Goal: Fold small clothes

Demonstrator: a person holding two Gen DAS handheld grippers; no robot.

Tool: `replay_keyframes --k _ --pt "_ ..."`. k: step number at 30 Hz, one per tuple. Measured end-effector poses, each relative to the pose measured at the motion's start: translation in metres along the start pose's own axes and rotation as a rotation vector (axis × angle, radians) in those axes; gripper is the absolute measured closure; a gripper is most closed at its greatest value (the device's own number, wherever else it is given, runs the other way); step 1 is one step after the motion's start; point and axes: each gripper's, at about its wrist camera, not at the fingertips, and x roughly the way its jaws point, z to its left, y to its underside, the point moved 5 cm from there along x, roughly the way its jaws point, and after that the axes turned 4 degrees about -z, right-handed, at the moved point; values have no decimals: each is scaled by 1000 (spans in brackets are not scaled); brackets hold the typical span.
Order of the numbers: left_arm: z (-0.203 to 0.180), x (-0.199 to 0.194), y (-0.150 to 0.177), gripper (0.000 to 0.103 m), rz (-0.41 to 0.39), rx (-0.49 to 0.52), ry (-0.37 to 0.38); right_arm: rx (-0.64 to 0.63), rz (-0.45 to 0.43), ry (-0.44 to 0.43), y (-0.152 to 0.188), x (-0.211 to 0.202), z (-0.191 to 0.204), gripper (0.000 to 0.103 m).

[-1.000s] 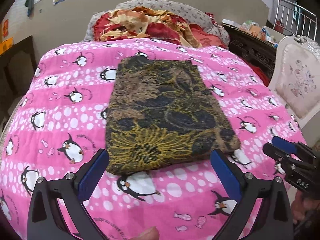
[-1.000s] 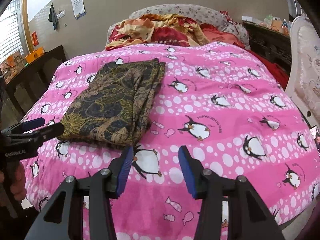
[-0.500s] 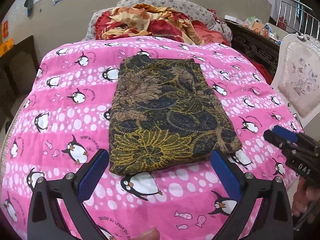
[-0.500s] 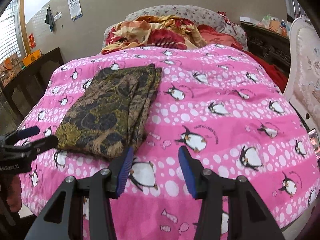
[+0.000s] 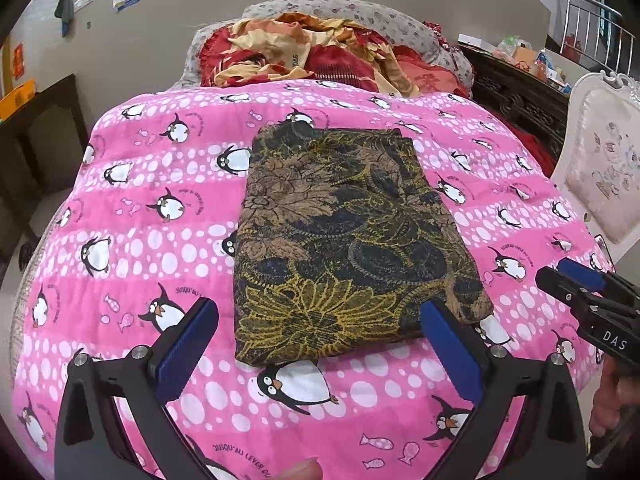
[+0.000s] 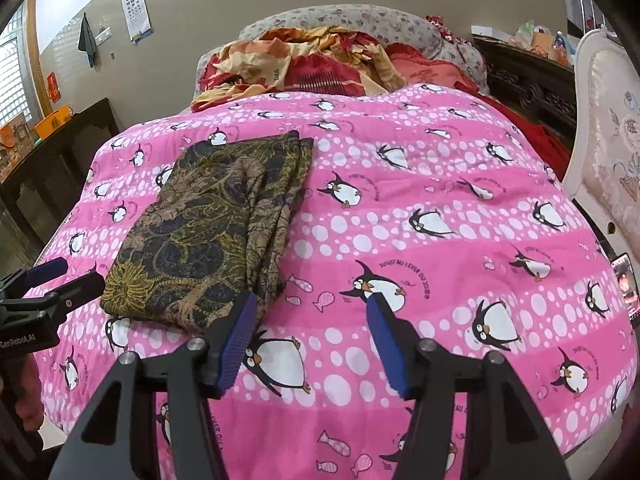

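Partly hidden folded garment (image 5: 344,240), left gripper (image 5: 320,344) spread, right gripper (image 6: 310,340) widening, both empty.

Walls: plain beige (image 6: 192,4), evenly lit.
Window: a barred window (image 6: 14,68) stood at the far left in the right wrist view, bright with daylight.
Wall items: an eye chart (image 6: 137,8) hung beside a dark cloth on a hook (image 6: 87,38); a red paper (image 6: 53,86) was stuck nearer the window.
Bed: it carried a pink penguin-print quilt (image 6: 440,208); at its head lay a heap of red and yellow bedding (image 5: 312,56) against a grey floral pillow (image 6: 360,20).
Left furniture: a dark wooden cabinet (image 6: 52,156) held orange boxes (image 6: 52,122).
Right furniture: a dark carved dresser (image 5: 520,92) was cluttered on top; a white padded chair (image 5: 604,160) stood beside the bed.
Railing: metal bars (image 5: 592,20) showed at the upper right.
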Motion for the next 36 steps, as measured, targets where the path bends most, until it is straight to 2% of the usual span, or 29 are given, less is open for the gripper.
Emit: replay_keyframes --k 6,17,26,33,36 --pt "1 1 -1 17 4 -3 -6 0 -2 1 -1 0 0 43" --pt "6 13 5 17 68 -21 -30 -3 -3 -2 -3 -2 5 43" --pt "8 14 6 17 75 -28 -36 -8 3 -9 -3 -1 7 43" --pt "5 13 7 17 67 -33 4 -8 8 -9 -2 0 7 43" --pt "5 12 7 17 61 -33 -2 -8 8 -9 -1 0 8 43"
